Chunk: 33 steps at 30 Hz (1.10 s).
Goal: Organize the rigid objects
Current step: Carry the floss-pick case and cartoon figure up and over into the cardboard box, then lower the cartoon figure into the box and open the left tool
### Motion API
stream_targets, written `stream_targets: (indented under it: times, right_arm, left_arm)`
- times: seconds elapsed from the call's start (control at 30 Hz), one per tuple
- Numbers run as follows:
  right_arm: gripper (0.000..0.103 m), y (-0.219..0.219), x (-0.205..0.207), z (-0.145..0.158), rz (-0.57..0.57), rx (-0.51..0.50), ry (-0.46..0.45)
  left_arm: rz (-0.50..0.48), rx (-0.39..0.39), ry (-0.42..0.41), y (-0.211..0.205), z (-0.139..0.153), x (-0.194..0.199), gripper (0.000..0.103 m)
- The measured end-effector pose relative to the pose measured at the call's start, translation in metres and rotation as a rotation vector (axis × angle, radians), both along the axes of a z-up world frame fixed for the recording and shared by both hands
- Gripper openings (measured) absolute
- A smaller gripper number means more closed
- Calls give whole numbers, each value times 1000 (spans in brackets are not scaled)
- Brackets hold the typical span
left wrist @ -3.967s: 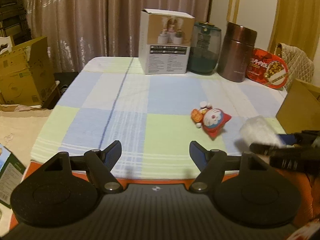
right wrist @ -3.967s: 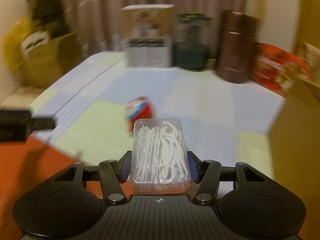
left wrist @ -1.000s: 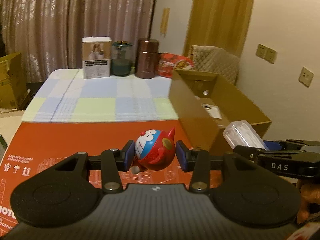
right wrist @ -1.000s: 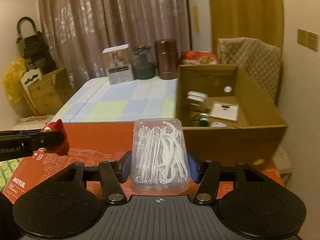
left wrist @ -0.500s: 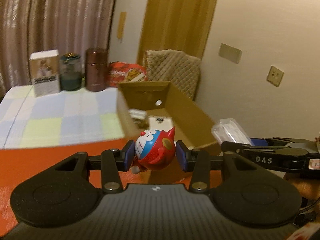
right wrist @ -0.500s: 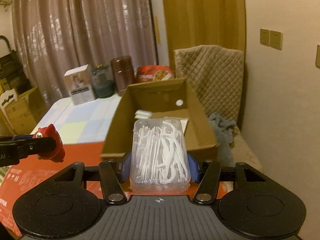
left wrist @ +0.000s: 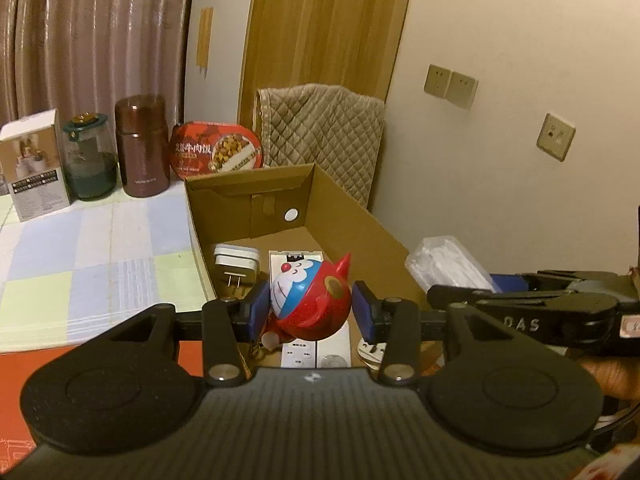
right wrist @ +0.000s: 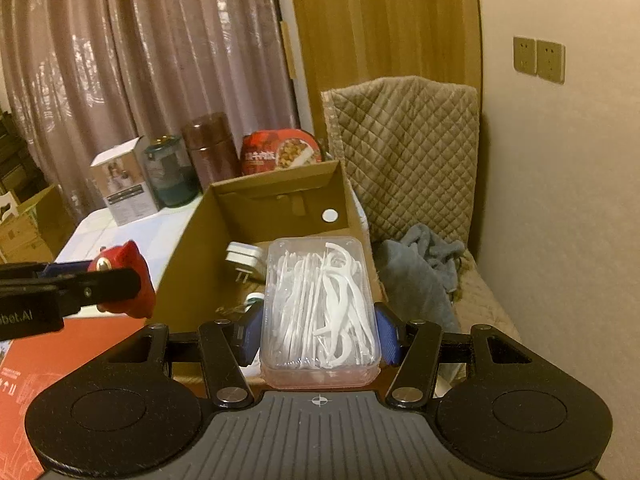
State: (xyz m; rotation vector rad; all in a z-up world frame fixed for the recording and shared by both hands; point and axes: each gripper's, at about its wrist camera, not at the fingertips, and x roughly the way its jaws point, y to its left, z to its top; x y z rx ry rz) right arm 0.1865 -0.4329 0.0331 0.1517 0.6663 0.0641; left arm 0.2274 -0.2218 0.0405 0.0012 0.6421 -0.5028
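My left gripper is shut on a red and blue Doraemon toy and holds it above the near end of an open cardboard box. My right gripper is shut on a clear floss pick box full of white picks, also above the cardboard box. Each gripper shows in the other's view: the floss pick box at the right, the toy at the left. Inside the cardboard box lie a white plug adapter and a white remote.
A checked tablecloth lies left of the box. At its back stand a white carton, a green jar, a brown flask and a red food tub. A quilted chair with a grey cloth is at the right.
Both grippers have moved forward and right with their loads, from beside the cardboard box to above its open top. Both holds are unchanged.
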Motion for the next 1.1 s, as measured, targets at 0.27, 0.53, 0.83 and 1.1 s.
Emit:
stream_targets:
  times: [0.27, 0.53, 0.83, 1.1]
  right_arm:
    - [53, -4, 25, -16, 12, -6, 33]
    - [53, 1, 37, -32, 20, -8, 58]
    - [53, 3, 47, -42, 27, -19, 77]
    - [53, 5, 57, -45, 32, -18, 85]
  left_arm:
    - [-18, 42, 19, -7, -25, 22, 39]
    - [-33, 72, 43, -9, -45, 29, 39]
    - [-28, 85, 52, -11, -54, 38, 39]
    - [-26, 97, 58, -12, -62, 44, 39]
